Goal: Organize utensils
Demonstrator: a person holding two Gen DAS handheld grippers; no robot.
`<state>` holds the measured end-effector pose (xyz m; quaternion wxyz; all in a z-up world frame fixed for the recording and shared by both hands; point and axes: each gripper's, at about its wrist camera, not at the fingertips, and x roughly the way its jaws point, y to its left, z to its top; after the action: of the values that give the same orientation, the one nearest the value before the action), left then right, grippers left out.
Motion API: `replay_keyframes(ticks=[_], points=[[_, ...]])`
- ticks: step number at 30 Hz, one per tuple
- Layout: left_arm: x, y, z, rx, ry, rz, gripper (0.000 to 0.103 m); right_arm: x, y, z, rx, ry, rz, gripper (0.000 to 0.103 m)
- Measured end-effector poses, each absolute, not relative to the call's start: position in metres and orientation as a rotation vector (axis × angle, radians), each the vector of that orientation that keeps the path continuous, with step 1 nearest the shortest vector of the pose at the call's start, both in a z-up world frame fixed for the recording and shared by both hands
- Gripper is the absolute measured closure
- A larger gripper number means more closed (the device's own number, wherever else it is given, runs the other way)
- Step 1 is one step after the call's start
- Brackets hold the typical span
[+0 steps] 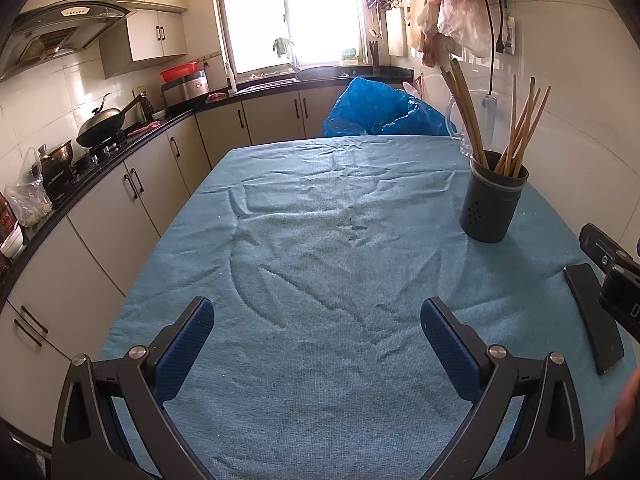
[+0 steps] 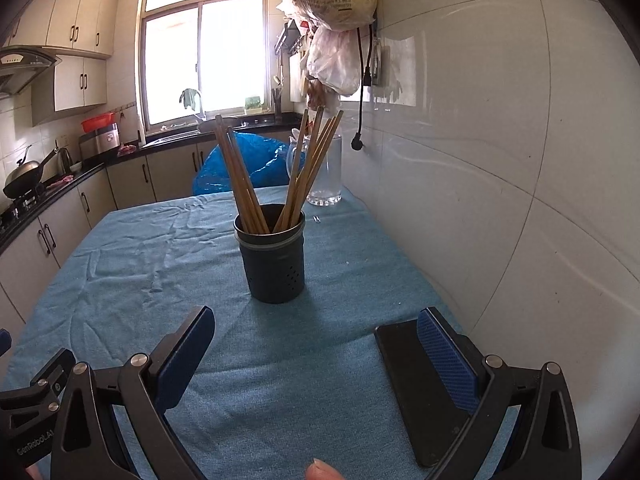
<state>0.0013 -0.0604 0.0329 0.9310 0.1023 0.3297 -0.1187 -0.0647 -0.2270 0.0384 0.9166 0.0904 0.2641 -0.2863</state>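
A dark round utensil holder (image 1: 493, 200) (image 2: 274, 258) stands upright on the blue tablecloth (image 1: 320, 240) (image 2: 160, 264), with several wooden chopsticks (image 1: 516, 136) (image 2: 312, 168) leaning out of it in two bunches. My left gripper (image 1: 318, 320) hovers open over bare cloth, well short and left of the holder, nothing between its fingers. My right gripper (image 2: 316, 332) is open too, facing the holder from a short way back. Part of the right gripper's body (image 1: 612, 276) shows at the right edge of the left wrist view.
A flat black slab (image 1: 594, 316) (image 2: 424, 392) lies on the cloth by the right finger. A clear glass jug (image 2: 326, 172) and a blue plastic bag (image 1: 384, 110) sit behind the holder. The tiled wall (image 2: 500, 160) is close on the right; kitchen counters (image 1: 100, 160) run along the left.
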Motion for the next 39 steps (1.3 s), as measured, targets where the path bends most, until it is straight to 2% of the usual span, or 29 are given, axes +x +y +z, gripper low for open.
replay_keyframes(ticks=[39], points=[[0.005, -0.055, 0.026, 0.196, 0.694, -0.237, 0.000, -0.057, -0.220, 0.026, 0.172, 0.590, -0.584, 0.000]])
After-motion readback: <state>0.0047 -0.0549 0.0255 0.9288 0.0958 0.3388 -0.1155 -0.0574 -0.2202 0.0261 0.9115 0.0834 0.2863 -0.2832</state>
